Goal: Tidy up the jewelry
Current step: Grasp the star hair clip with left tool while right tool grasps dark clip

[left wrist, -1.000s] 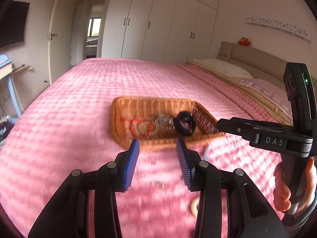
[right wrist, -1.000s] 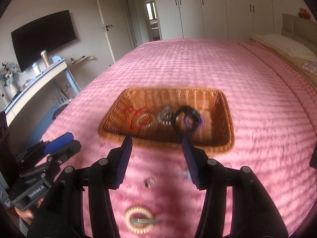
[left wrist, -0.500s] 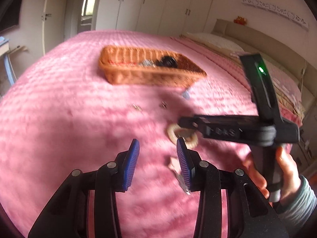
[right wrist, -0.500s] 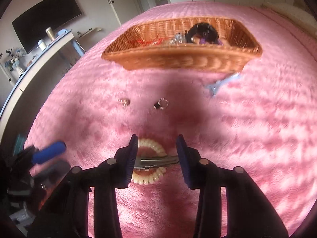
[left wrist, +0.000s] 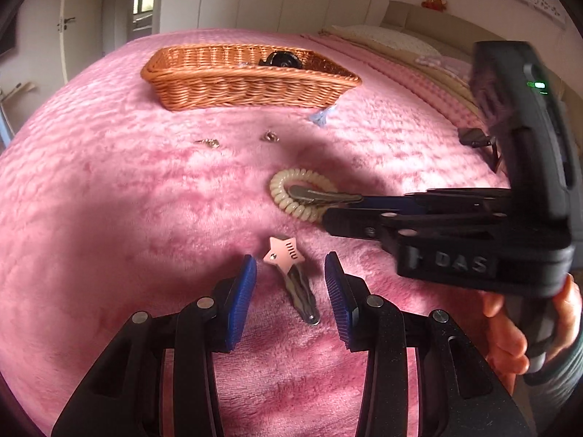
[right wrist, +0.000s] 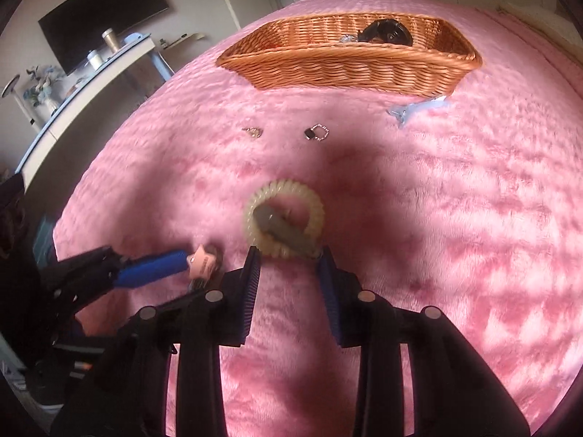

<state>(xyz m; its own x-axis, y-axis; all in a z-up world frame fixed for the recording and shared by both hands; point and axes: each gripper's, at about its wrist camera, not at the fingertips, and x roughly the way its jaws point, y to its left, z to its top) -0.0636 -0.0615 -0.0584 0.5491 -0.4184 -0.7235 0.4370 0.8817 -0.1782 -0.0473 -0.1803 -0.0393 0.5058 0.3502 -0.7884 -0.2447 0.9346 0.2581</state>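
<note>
Left wrist view: the star hair clip [left wrist: 291,276] is seen lying between the left gripper's [left wrist: 290,284] spread, untouching fingers. The right gripper's [right wrist: 288,266] fingers are closing around the coil hair tie [right wrist: 284,215], without contact.

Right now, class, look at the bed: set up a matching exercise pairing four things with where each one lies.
Things:
1. star clip
2. coil tie
3. black band
4. blue clip

Places:
A. inside the basket
B. between the left gripper fingers
C. on the blanket just outside the basket
D. just ahead of the right gripper

Pairs: 1-B, 2-D, 3-A, 4-C
</note>
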